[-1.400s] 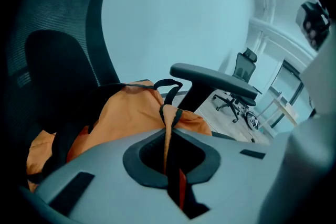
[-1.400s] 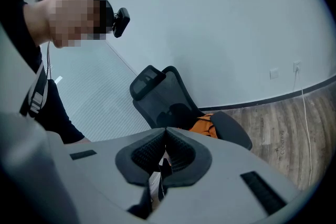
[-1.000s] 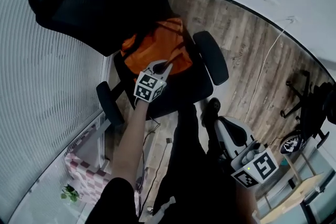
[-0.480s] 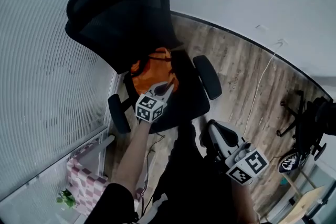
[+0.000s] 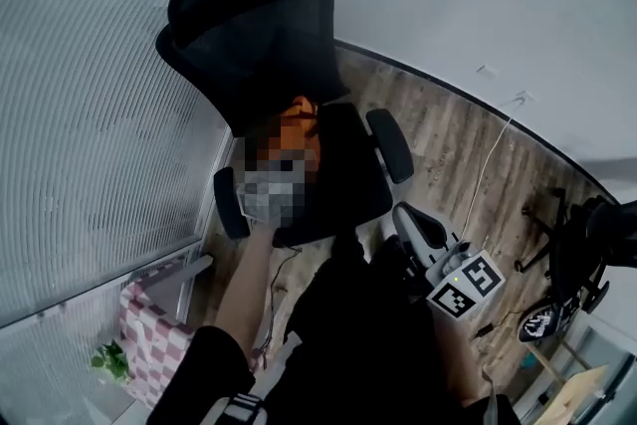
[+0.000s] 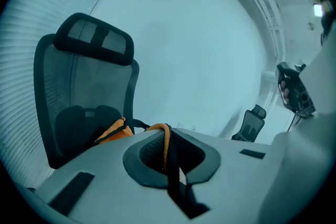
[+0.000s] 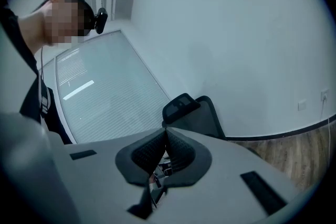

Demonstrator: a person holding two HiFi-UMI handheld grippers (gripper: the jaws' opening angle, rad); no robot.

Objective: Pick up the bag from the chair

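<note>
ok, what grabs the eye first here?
The orange bag against the black office chair, upper middle of the head view, next to ribbed blinds at left. Its orange strap is pinched in the left tool. The right tool, shut and empty, sits lower right.

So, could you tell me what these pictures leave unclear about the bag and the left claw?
- Left gripper view: the body of the left claw hides most of the orange bag; only the clamped strap and a corner show.
- Head view: a blurred patch covers that claw and the bag's lower part.
- Whether the bag is clear of the chair seat: hidden in both views.
</note>
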